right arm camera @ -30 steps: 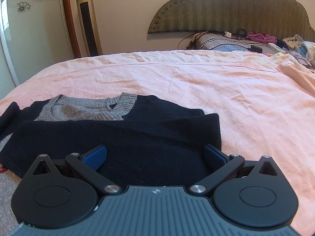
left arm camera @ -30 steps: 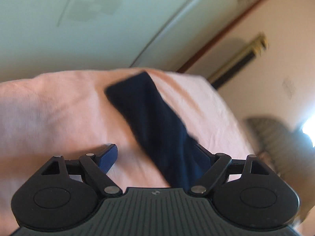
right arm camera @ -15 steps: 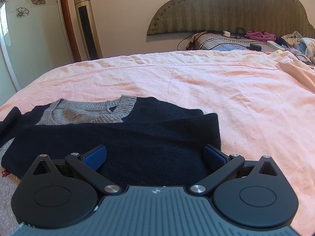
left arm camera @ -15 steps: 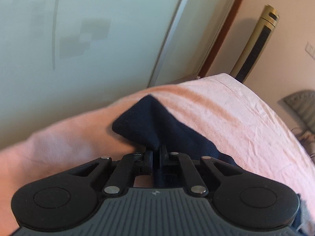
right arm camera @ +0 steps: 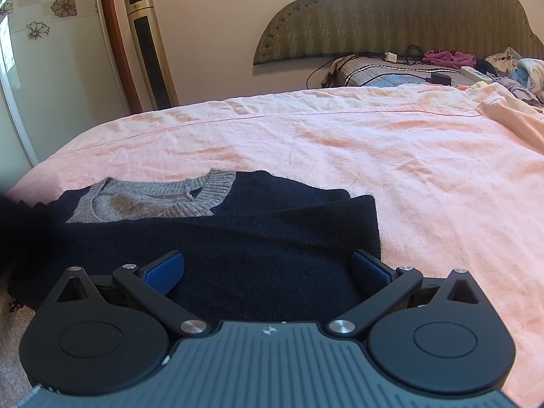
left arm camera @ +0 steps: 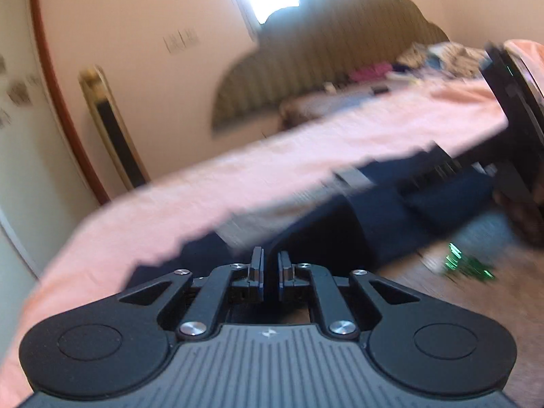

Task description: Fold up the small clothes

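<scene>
A navy sweater [right arm camera: 258, 248] with a grey ribbed collar [right arm camera: 163, 200] lies partly folded on the pink bed sheet [right arm camera: 374, 156]. My right gripper [right arm camera: 268, 272] hovers open just over the sweater's near edge, blue pads wide apart with nothing pinched between them. In the blurred left wrist view, my left gripper [left arm camera: 270, 268] is shut on a thin strip of the sweater's dark sleeve [left arm camera: 271, 260], and its jaws are just starting to open. The sleeve runs from the pads toward the sweater body [left arm camera: 340, 231]. A hand [left arm camera: 520, 214] shows at the right edge of that view.
A padded headboard [right arm camera: 391, 17] stands at the far end. Loose clothes, a charger and cables [right arm camera: 442, 64] are piled near it. A gold tower fan [right arm camera: 149, 51] stands by the wall at left. Floor carpet [right arm camera: 13, 333] shows past the bed's near left edge.
The left gripper went from open beside the sleeve to shut on it, then rolled and swung across toward the sweater body with the sleeve. The right gripper stayed put and open.
</scene>
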Action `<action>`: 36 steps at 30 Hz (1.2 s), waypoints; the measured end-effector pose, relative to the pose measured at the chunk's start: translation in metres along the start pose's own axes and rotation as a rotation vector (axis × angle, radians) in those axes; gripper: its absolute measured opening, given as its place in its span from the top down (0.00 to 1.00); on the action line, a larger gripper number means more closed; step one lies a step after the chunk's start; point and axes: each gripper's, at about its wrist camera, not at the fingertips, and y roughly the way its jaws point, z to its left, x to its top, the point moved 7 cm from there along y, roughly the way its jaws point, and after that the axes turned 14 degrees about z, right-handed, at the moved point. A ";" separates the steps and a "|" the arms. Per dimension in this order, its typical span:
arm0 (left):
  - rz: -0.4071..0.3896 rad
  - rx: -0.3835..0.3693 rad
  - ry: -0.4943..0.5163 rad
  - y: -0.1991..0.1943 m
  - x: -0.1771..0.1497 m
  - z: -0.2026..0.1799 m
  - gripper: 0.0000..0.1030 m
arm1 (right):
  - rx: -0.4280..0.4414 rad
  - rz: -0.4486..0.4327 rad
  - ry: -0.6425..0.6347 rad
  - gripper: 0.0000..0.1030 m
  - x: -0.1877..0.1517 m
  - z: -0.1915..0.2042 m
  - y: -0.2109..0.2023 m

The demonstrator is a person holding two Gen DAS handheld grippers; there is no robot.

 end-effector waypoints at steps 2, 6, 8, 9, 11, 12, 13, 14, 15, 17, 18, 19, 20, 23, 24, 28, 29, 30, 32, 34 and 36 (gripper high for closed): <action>0.075 -0.055 -0.070 0.002 -0.014 0.000 0.87 | 0.003 -0.002 0.003 0.00 0.000 0.000 0.000; 0.061 -0.167 -0.262 -0.021 -0.045 0.025 0.45 | 0.006 -0.003 0.005 0.00 0.000 0.000 0.000; 0.036 -0.149 -0.344 -0.024 -0.058 0.042 0.25 | 0.001 0.000 0.002 0.00 0.000 0.000 0.000; 0.036 -0.147 -0.383 -0.022 -0.063 0.046 0.25 | -0.008 0.005 -0.001 0.00 0.000 0.000 -0.002; 0.063 -0.197 -0.481 -0.013 -0.070 0.057 0.25 | -0.016 0.030 0.046 0.00 0.004 0.004 -0.010; 0.047 -0.209 -0.520 -0.014 -0.070 0.063 0.25 | 0.040 0.023 0.104 0.00 0.007 0.009 -0.020; 0.034 -0.199 -0.545 -0.014 -0.070 0.067 0.24 | 0.144 0.009 0.155 0.00 0.009 0.016 -0.031; 0.032 -0.186 -0.556 -0.012 -0.069 0.068 0.24 | 0.268 0.014 0.198 0.00 0.011 0.025 -0.040; 0.033 -0.184 -0.557 -0.011 -0.069 0.067 0.24 | 0.408 0.055 0.239 0.00 0.010 0.038 -0.044; 0.030 -0.198 -0.544 -0.011 -0.067 0.065 0.24 | 0.528 0.184 0.251 0.01 0.006 0.064 -0.036; 0.026 -0.199 -0.541 -0.011 -0.067 0.065 0.24 | 0.533 0.241 0.241 0.04 0.003 0.074 -0.028; 0.023 -0.198 -0.542 -0.013 -0.067 0.065 0.24 | 0.516 0.287 0.238 0.07 0.000 0.081 -0.018; 0.021 -0.199 -0.544 -0.013 -0.067 0.066 0.23 | 0.494 0.320 0.243 0.13 -0.003 0.084 -0.009; 0.016 -0.194 -0.556 -0.013 -0.067 0.068 0.21 | 0.498 0.326 0.279 0.18 -0.005 0.092 0.003; 0.013 -0.195 -0.559 -0.013 -0.068 0.069 0.21 | 0.513 0.329 0.279 0.20 -0.006 0.096 0.004; 0.014 -0.207 -0.567 -0.012 -0.068 0.070 0.21 | 0.500 0.358 0.199 0.46 -0.009 0.116 0.007; 0.014 -0.209 -0.570 -0.012 -0.068 0.070 0.21 | 0.489 0.369 0.179 0.62 -0.011 0.118 0.010; 0.014 -0.209 -0.572 -0.012 -0.069 0.070 0.21 | 0.475 0.377 0.164 0.85 -0.012 0.119 0.012; 0.011 -0.210 -0.575 -0.012 -0.069 0.071 0.21 | 0.485 0.371 0.153 0.87 -0.011 0.119 0.012; 0.009 -0.208 -0.576 -0.013 -0.069 0.071 0.21 | 0.487 0.327 0.116 0.87 0.002 0.114 0.000; 0.005 -0.209 -0.574 -0.014 -0.070 0.071 0.21 | 0.484 0.278 0.093 0.87 0.022 0.103 -0.018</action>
